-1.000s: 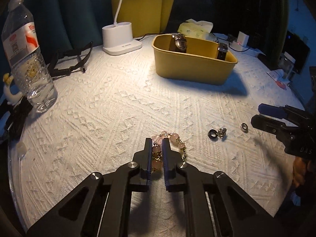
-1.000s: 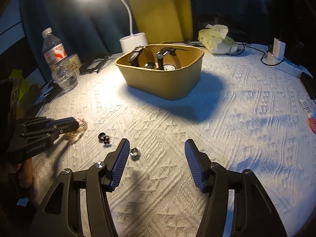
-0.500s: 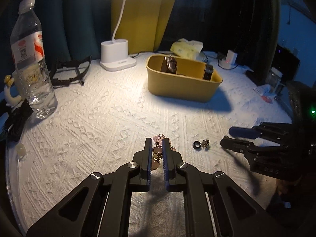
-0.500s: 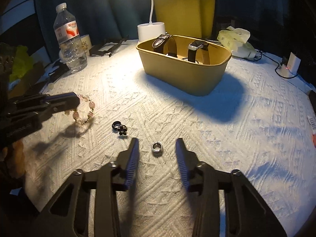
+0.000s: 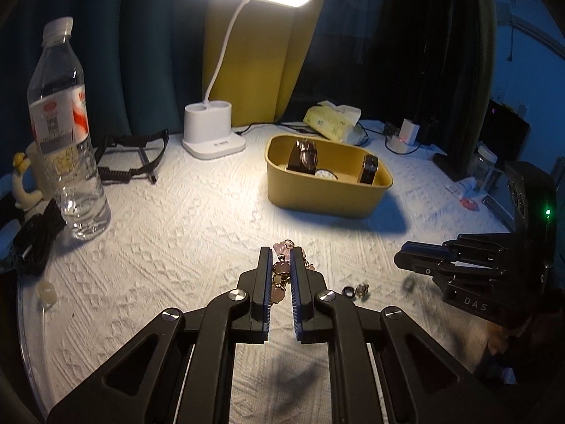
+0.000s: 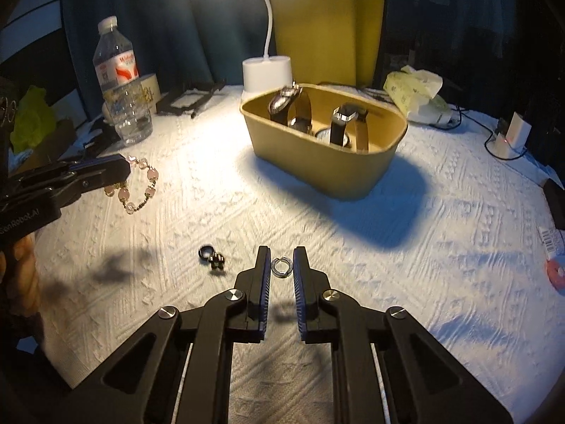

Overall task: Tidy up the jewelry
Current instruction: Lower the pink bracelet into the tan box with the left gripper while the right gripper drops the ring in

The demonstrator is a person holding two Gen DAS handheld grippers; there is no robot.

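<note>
Left jaws clamp the bead bracelet (image 5: 281, 271); right jaws pinch the silver ring (image 6: 281, 267).

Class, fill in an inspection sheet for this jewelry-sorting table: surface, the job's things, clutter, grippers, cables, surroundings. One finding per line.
Surface: white textured tablecloth, lit by a desk lamp.
Job's things: pink bead bracelet hangs from the left gripper, off the cloth; silver ring sits between the right gripper's fingers; black ring with a small metal piece lies on the cloth; yellow bin holds watches.
Clutter: water bottle, tissue pack, black frame.
Grippers: left gripper shut on the bracelet; right gripper closed around the silver ring.
Cables: charger with cord at the far edge.
Surroundings: dark curtains, yellow panel.
</note>
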